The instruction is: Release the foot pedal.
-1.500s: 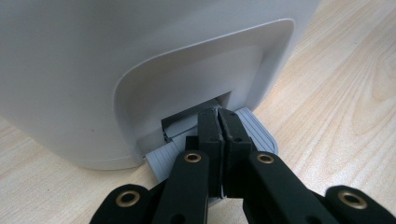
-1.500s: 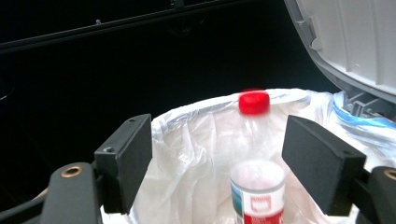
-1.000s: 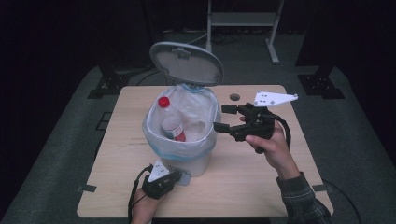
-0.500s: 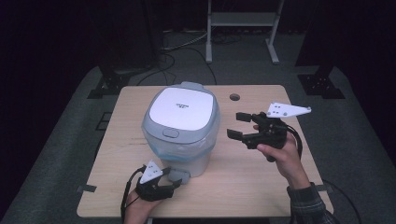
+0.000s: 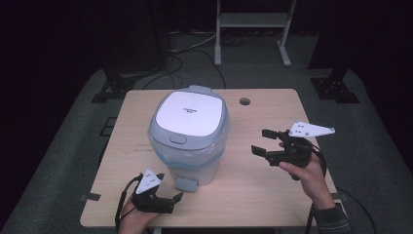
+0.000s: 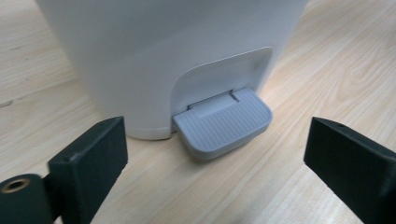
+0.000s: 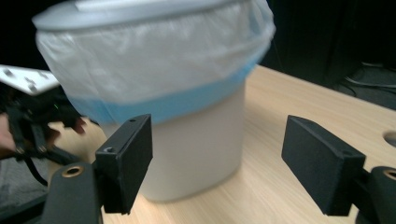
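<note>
Looks basically done: the pedal bin (image 5: 190,139) sits mid-frame on the table (image 5: 272,195) with its lid (image 5: 189,113) down. The left gripper (image 5: 168,200), lower left, has just been opening, jaws wide and empty off the pedal (image 6: 223,122). The right gripper (image 5: 265,141), mid-right, is apart and holding nothing; what's inside the bin I can't tell.

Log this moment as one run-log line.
bin: lid shut | pedal: free | left gripper: jaws just opened, empty, before pedal | right gripper: open, empty, beside bin

Your right gripper (image 7: 217,161) is standing open | you are facing the lidded bin (image 7: 159,93) | table (image 7: 299,121) underneath
</note>
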